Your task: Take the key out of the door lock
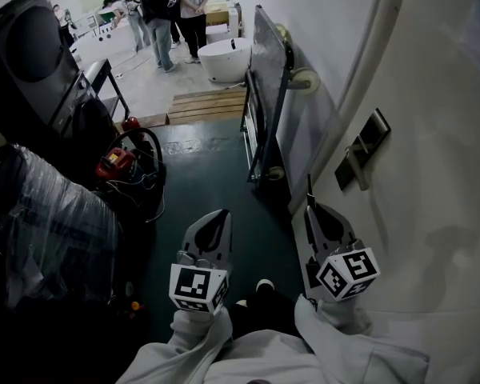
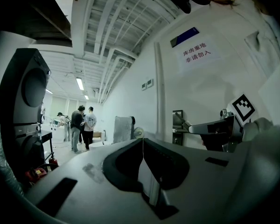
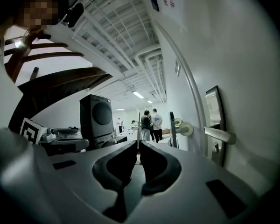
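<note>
The white door [image 1: 432, 182] stands at my right, with its metal lock plate and lever handle [image 1: 362, 157]. My right gripper [image 1: 310, 208] hovers short of that plate, shut on a thin key [image 1: 309, 189] that sticks out past its tips, clear of the lock. In the right gripper view the key [image 3: 138, 127] rises as a narrow blade from the closed jaws [image 3: 138, 146]; the handle [image 3: 219, 135] and the keyhole [image 3: 216, 147] lie off to the right. My left gripper [image 1: 221, 216] is shut and holds nothing, out over the dark floor; its tips [image 2: 143, 141] meet in its own view.
A metal trolley [image 1: 264, 94] leans on the wall just beyond the door. A wooden pallet [image 1: 208, 105] and a white tub [image 1: 224, 58] lie further on, with several people [image 1: 176, 10] behind. At left stand a dark washer stack [image 1: 32, 54], a red tool [image 1: 114, 163] and a plastic-wrapped bundle [image 1: 40, 222].
</note>
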The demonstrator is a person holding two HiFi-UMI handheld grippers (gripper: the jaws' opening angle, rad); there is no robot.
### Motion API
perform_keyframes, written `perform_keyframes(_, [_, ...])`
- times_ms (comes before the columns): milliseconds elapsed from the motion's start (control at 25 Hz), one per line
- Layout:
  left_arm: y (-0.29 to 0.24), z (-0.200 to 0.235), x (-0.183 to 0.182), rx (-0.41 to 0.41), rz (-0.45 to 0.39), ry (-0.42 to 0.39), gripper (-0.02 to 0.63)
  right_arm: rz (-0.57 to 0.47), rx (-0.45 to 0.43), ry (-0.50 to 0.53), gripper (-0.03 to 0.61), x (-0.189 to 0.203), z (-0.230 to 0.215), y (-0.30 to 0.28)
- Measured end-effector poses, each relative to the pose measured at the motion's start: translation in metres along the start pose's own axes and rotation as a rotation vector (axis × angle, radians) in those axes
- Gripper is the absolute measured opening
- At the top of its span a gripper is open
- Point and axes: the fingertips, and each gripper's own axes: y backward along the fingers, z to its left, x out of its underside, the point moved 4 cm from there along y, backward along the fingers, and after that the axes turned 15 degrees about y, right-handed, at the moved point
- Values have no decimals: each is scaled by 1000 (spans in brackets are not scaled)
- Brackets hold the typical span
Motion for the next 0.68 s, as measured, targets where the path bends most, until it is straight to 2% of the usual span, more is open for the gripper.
perform_keyframes(520, [-8, -8, 8, 36, 52, 0, 14, 11, -1, -25, 74, 6, 0, 0])
perform_keyframes(680, [-11, -8, 4, 42, 32, -19, 14, 1, -2, -27, 74, 3, 0, -1])
